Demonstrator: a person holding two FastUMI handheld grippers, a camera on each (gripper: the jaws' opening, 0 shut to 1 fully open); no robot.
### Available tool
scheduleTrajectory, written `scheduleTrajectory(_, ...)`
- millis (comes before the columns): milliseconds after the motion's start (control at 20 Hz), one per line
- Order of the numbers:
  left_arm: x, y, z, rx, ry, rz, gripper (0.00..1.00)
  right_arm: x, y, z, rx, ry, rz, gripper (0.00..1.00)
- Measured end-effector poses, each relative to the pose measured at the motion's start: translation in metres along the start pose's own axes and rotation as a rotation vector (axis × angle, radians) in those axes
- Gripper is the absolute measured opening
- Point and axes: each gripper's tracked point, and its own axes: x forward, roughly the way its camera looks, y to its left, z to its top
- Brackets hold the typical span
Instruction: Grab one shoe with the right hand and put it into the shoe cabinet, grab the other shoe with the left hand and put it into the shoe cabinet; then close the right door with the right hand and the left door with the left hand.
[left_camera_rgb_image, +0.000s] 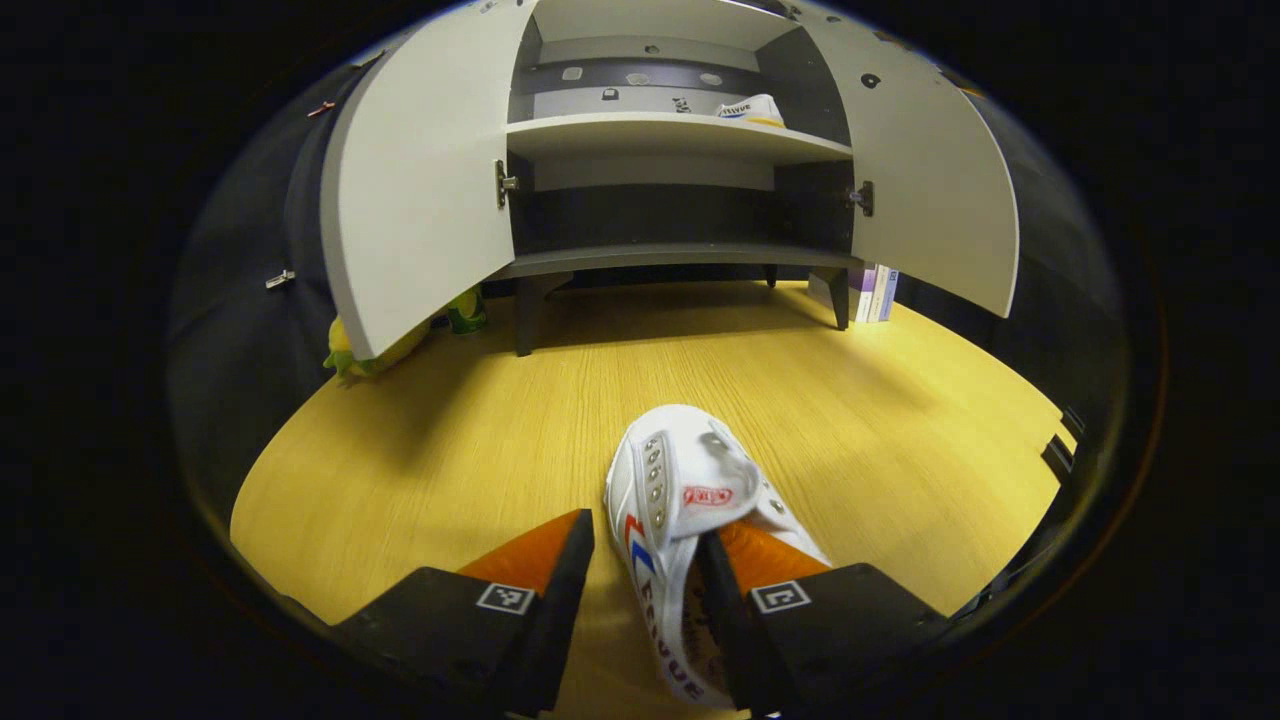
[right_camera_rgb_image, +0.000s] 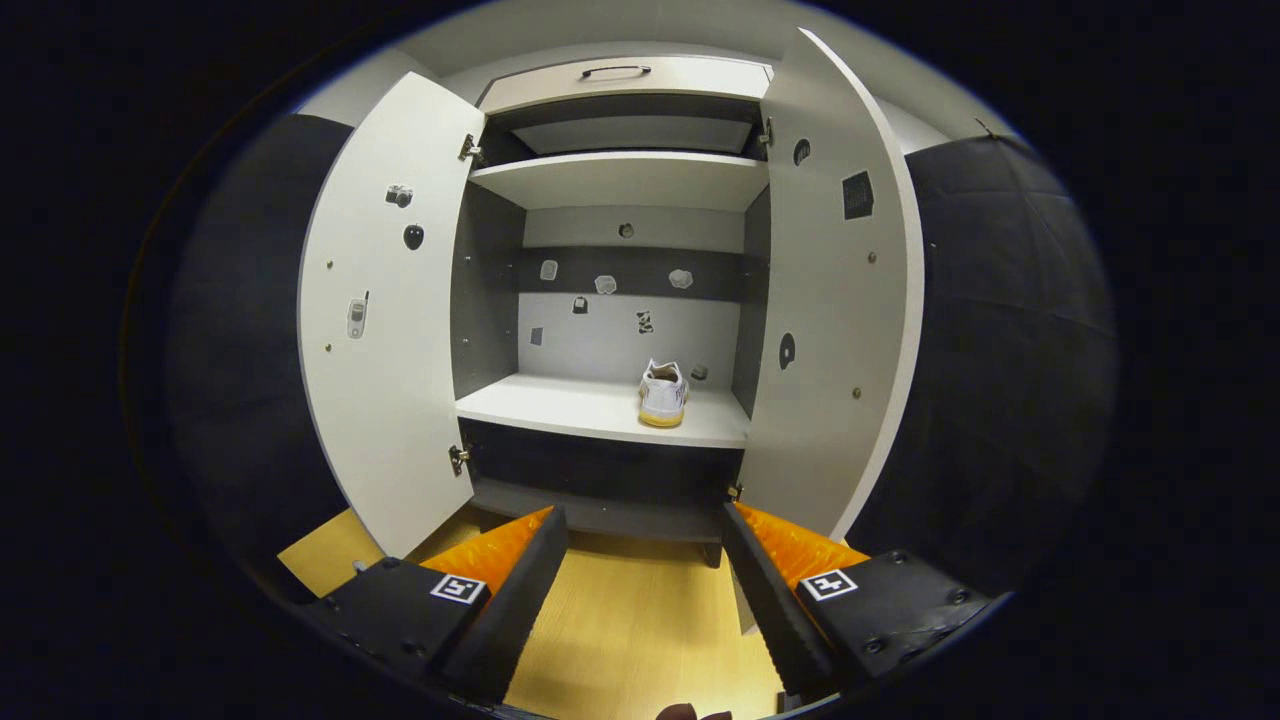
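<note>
Fingers of left gripper wide, astride second shoe on worktop, not yet closed. Right gripper fingers wide, empty; first shoe on cabinet shelf ahead. Step: left grab. Next: close, lift, carry forward to shelf.

From my left gripper view, overhead light falls bright and warm on the wooden floor, with soft glare toward the right. The cabinet casts a broad soft shadow beneath itself, and its lower compartment is dark. The white shoe near the lens is sharp and evenly lit. Fisheye distortion bows both open doors outward. In my right gripper view the picture is dimmer; the shelf catches light, the recess under it is black, and edges darken and curve strongly.
</note>
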Motion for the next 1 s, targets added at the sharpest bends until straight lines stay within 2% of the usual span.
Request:
scheduleTrajectory(100,0.014,0.001,0.006,-0.014,-0.009,0.0,0.52,-0.002,-0.007,-0.007,-0.017,0.018,-0.013,0.98)
scheduleTrajectory(150,0.016,0.004,0.006,-0.013,-0.009,0.016,0.48,-0.003,-0.009,-0.012,-0.024,0.03,-0.016,0.98)
scheduleTrajectory(250,0.025,0.014,0.002,0.006,0.006,0.06,0.34,-0.003,-0.01,-0.02,-0.024,0.052,-0.02,0.98)
scheduleTrajectory(300,0.024,0.015,-0.002,0.009,0.016,0.069,0.2,-0.003,-0.01,-0.023,-0.021,0.06,-0.019,0.98)
scheduleTrajectory(400,0.025,0.017,-0.001,0.01,0.03,0.084,0.13,-0.001,-0.009,-0.03,-0.023,0.075,-0.017,0.98)
scheduleTrajectory(500,0.025,0.018,0.005,-0.003,0.048,0.086,0.07,-0.001,-0.008,-0.034,-0.019,0.083,-0.016,0.98)
scheduleTrajectory(650,0.016,0.016,0.026,-0.023,0.042,0.081,0.06,-0.001,-0.005,-0.035,0.002,0.08,-0.005,0.98)
scheduleTrajectory(800,-0.002,0.014,0.065,-0.021,0.022,0.08,0.07,-0.002,-0.005,-0.033,0.03,0.067,0.005,0.98)
scheduleTrajectory(1000,-0.028,0.018,0.128,-0.017,-0.003,0.118,0.06,0.0,-0.009,-0.024,0.087,0.047,0.013,0.98)
